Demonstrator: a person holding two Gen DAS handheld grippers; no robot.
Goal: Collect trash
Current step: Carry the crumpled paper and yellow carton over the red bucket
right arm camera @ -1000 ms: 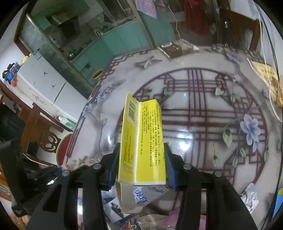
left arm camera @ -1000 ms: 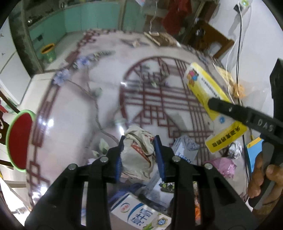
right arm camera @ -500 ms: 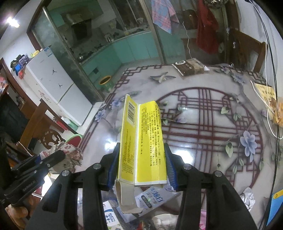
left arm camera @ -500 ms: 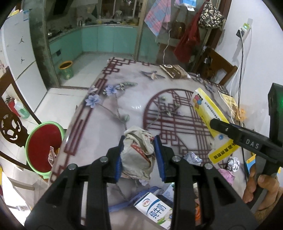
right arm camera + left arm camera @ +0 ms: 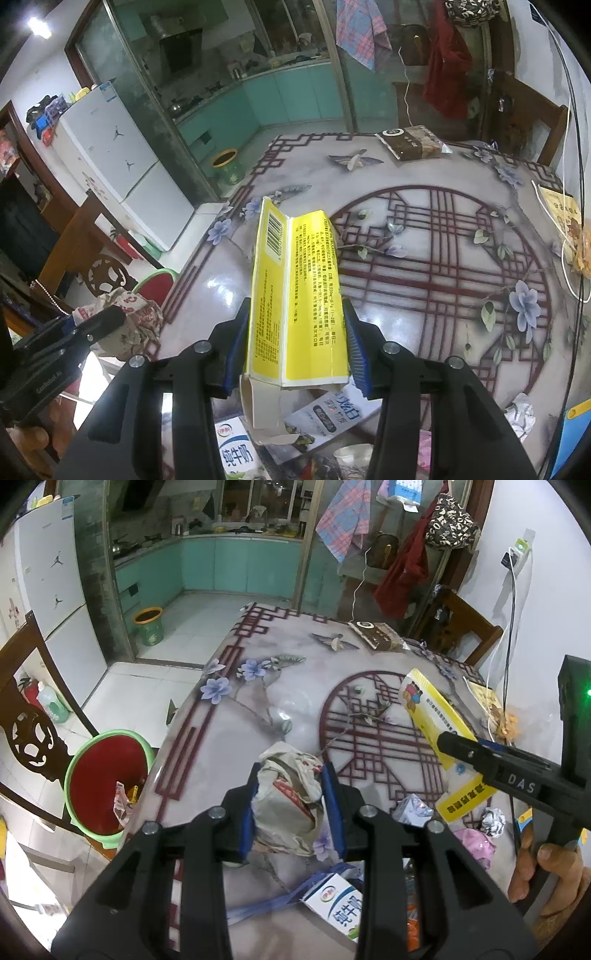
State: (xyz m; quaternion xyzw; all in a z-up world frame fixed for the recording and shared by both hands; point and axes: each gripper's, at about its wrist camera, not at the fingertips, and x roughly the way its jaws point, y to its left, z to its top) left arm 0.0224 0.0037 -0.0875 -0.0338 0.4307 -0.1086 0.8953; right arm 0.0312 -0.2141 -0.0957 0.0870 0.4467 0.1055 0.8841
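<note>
My left gripper [image 5: 291,810] is shut on a crumpled paper wrapper [image 5: 288,797], held above the patterned table [image 5: 258,709]. In the right wrist view the same wrapper [image 5: 125,314] shows at the left in that gripper. My right gripper [image 5: 295,343] is shut on a long yellow carton [image 5: 295,295], open at its near end; the carton [image 5: 439,738] also shows at the right of the left wrist view. A green bin with a red liner [image 5: 99,775] stands on the floor left of the table, with some trash inside.
More trash lies at the table's near edge: a milk carton [image 5: 336,904], foil balls [image 5: 493,821], a pink wrapper [image 5: 474,843], a flat pack [image 5: 332,410]. A brown snack bag [image 5: 410,146] lies at the far end. A wooden chair [image 5: 29,731] stands by the bin.
Both grippers have risen and pulled back from the table with their loads. The floor and the green bin have come into the left wrist view.
</note>
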